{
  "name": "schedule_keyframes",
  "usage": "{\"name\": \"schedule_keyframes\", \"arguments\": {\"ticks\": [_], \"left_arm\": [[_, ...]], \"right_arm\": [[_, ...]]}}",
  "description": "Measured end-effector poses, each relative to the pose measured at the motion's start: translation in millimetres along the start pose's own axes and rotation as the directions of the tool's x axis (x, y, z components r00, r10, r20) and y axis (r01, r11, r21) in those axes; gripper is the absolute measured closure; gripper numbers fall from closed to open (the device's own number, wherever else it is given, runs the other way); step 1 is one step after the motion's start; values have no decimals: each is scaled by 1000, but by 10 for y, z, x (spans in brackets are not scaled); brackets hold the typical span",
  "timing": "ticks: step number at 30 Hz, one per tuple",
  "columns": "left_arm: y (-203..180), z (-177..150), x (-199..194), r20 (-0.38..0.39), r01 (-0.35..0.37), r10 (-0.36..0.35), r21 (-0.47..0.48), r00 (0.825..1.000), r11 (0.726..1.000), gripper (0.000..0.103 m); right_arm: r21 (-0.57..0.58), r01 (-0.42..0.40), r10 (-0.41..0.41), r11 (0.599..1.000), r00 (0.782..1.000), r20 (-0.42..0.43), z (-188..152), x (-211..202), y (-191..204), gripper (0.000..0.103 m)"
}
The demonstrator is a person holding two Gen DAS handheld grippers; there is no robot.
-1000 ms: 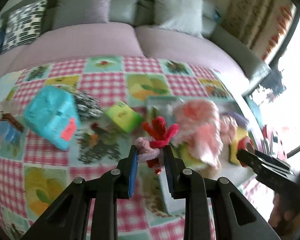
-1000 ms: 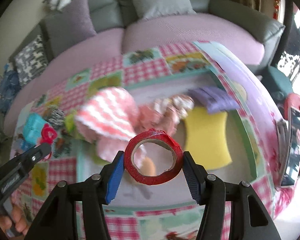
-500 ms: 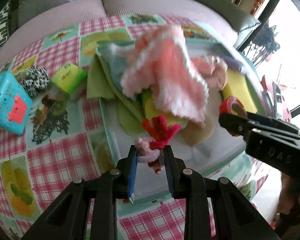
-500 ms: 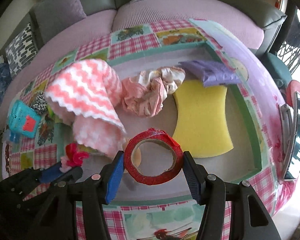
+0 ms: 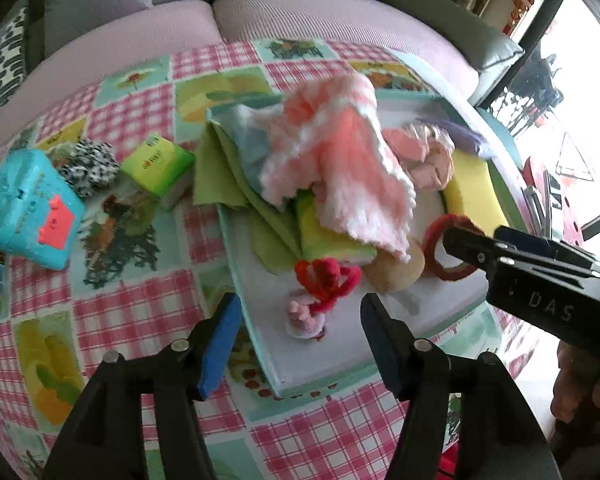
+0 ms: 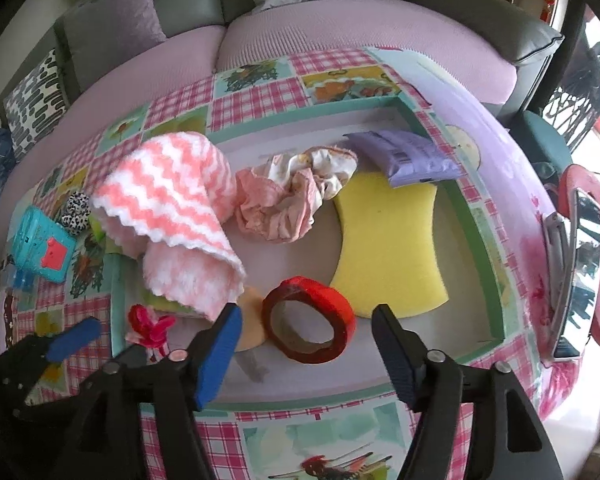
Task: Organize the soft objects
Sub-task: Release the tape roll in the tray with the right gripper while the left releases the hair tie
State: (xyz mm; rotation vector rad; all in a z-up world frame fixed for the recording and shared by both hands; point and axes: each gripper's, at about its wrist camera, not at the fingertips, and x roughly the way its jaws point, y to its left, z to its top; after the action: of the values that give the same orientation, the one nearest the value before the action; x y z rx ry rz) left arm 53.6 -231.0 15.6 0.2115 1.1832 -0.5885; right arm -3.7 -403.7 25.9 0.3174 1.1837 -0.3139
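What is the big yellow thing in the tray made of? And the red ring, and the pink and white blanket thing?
The yellow sponge looks like soft foam: matte, finely pitted, with cut edges. The red ring seems to be a roll of tape: a glossy red outside around a brownish, cardboard-like core. The pink and white cloth looks like fluffy plush or fleece fabric, with fuzzy zigzag stripes and a scalloped edge.

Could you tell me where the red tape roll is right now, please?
The red tape roll lies in the tray, near its front edge in the right wrist view, between the yellow sponge and a tan pad.
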Motion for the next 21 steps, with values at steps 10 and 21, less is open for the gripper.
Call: {"name": "schedule_keyframes", "arguments": {"ticks": [10, 21], "left_arm": [[629, 36, -131, 70, -93, 112, -223, 991, 970, 14], [1021, 3, -188, 84, -153, 188, -311, 979, 938, 9]], "right_arm": [[-20, 22, -21, 1000, 999, 47, 18, -145, 103, 2], [-92, -2, 10, 996, 996, 86, -2, -270, 402, 2]]}}
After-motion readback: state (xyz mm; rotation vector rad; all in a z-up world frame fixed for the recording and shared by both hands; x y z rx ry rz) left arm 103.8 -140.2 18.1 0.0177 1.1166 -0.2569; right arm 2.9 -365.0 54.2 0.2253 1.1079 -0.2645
